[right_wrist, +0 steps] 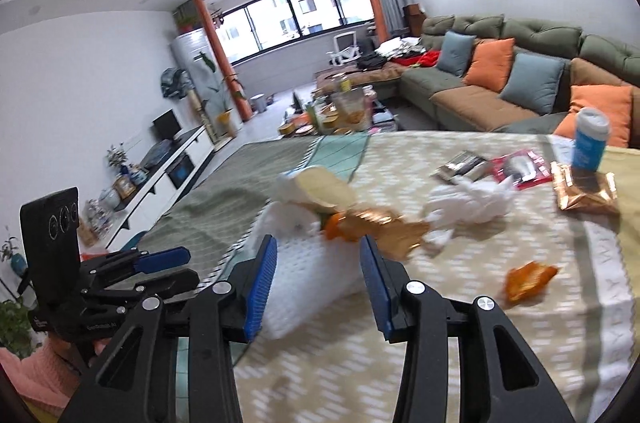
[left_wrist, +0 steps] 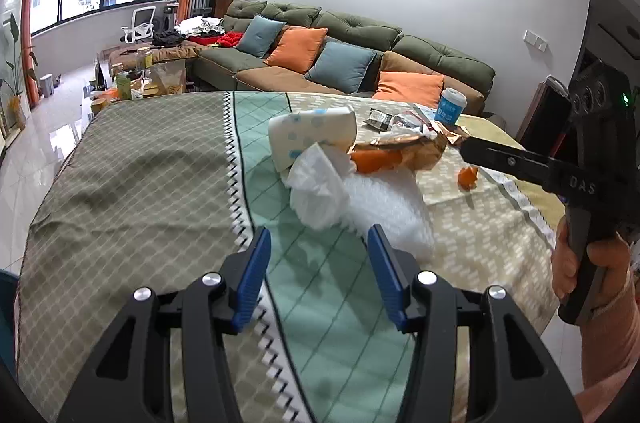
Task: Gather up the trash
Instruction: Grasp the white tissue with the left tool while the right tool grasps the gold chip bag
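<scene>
In the left wrist view, the left gripper (left_wrist: pixel 318 263) fills the bottom centre of the frame, its blue-padded jaws standing apart with nothing pressed between them. At the right edge, a hand (left_wrist: pixel 592 271) grips the handle of the right gripper (left_wrist: pixel 470 149), whose black finger reaches toward the frame's centre. In the right wrist view, the right gripper's own jaws stand parted at bottom centre, empty of any grip, while the left gripper sits at lower left, tilted sideways.
</scene>
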Tool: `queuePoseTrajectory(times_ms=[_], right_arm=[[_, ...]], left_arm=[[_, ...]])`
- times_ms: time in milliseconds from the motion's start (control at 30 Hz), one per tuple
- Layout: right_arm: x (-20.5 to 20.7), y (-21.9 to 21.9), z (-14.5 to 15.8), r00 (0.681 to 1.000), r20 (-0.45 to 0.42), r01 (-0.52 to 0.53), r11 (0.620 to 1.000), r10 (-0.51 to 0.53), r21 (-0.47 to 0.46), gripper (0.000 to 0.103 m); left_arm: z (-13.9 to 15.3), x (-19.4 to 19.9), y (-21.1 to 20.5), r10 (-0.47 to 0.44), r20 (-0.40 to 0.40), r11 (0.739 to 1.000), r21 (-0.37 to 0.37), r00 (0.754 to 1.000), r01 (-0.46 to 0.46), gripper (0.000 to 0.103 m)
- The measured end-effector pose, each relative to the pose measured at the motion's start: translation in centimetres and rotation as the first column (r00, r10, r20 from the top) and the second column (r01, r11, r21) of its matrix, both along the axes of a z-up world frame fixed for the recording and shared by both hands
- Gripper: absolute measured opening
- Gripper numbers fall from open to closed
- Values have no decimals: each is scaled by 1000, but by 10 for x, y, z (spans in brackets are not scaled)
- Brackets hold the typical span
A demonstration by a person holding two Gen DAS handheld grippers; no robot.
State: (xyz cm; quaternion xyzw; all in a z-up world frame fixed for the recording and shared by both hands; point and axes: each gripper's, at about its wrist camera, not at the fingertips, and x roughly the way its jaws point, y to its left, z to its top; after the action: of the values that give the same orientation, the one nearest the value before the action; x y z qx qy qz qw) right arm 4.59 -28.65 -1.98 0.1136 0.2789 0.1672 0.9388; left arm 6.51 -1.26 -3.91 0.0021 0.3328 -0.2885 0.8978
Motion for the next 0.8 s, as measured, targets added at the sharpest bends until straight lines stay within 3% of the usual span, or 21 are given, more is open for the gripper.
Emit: queuePoseTrajectory(times_ms=[300,633,733,800], right_arm=[[15,-11,-6,999,14,41,996,-40,-73,53],[28,4,-15,1000,16,13,981,-11,-195,56],[30,7,-17,1000,15,10,975,-7,-223,55],[30,7,-18,1000,14,6,973,-3,-231,47]], left_arm=[[4,27,-21,-14,-33,1000,13,999,15,51],[-15,60,-36,9,-136,999,36,991,-4,51],[-20,65,-39,11,-158,999,37,987,-5,44],[-22,66,-40,7,-172,999,34,985,-1,33]])
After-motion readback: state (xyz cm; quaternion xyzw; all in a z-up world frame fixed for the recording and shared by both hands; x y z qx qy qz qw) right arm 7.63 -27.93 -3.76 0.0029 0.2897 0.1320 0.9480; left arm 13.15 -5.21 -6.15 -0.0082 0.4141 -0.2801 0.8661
